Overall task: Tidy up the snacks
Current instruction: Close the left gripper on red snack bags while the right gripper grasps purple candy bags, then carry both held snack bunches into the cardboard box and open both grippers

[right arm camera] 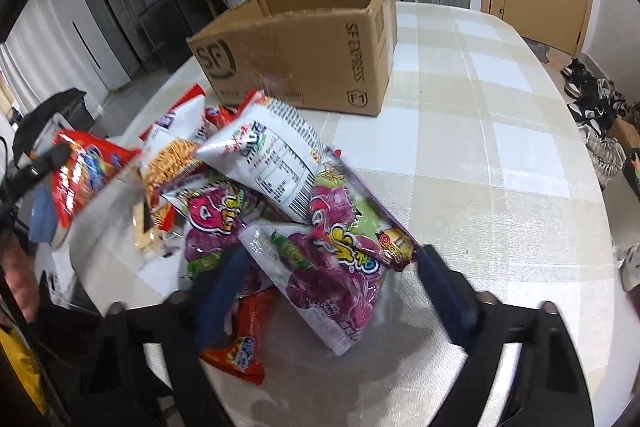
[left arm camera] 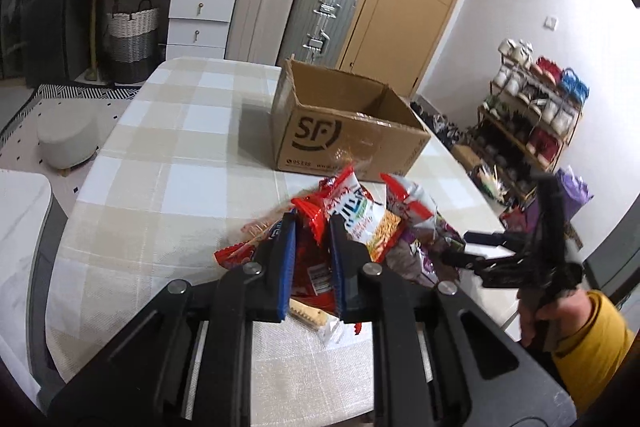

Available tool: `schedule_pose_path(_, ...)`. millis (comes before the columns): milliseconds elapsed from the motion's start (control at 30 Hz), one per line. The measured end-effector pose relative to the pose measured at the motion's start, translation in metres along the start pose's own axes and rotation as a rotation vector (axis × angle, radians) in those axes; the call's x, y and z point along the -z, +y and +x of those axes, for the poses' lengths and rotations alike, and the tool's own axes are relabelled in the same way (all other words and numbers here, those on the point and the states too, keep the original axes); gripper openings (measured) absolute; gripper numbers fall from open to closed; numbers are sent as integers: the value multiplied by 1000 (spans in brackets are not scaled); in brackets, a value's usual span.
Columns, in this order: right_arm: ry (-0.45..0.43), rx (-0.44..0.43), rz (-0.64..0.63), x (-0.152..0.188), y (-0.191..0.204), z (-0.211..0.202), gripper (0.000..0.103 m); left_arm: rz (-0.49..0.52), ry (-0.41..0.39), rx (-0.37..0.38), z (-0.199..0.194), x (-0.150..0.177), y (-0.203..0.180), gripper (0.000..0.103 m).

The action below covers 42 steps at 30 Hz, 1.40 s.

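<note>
A pile of snack packets (left arm camera: 372,223) lies on the checked tablecloth in front of an open cardboard SF box (left arm camera: 344,123). My left gripper (left arm camera: 312,227) is shut on a red snack packet (left arm camera: 314,255) at the near side of the pile. In the right wrist view the red packet (right arm camera: 80,175) sits at the left, held by the left gripper. My right gripper (right arm camera: 332,259) is open, its fingers on either side of purple snack packets (right arm camera: 340,259) at the near end of the pile. The box (right arm camera: 300,51) stands just behind the pile.
The table (left arm camera: 168,155) has a beige and white checked cloth. A white chair (left arm camera: 20,227) is at the left edge. Suitcases (left arm camera: 296,15), white drawers, a wooden door and a shoe rack (left arm camera: 532,123) stand beyond the table.
</note>
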State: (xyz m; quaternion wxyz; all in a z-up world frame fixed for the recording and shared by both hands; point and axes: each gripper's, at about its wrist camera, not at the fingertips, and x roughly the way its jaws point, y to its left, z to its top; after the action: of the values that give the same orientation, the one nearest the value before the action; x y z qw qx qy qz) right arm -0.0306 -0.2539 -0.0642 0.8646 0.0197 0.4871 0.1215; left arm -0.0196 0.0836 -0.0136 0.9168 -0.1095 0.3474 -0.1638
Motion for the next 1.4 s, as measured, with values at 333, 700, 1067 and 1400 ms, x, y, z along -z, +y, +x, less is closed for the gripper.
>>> schedule_pose_path(333, -4, -9, -24, 1, -5, 7, 36, -25, -15, 7, -9, 0, 4, 13)
schedule_pose_path(700, -161, -155, 104, -1, -17, -40, 31, -47, -46, 19, -22, -5, -1, 13)
schedule_pose_path(1067, -400, -394, 106, -106, 11, -113, 31, -23, -107, 102, -14, -122, -40, 13)
schedule_pose_path(1400, -222, -429, 229, -220, -17, -14, 31, -61, 66, 109, 120, -205, -54, 7)
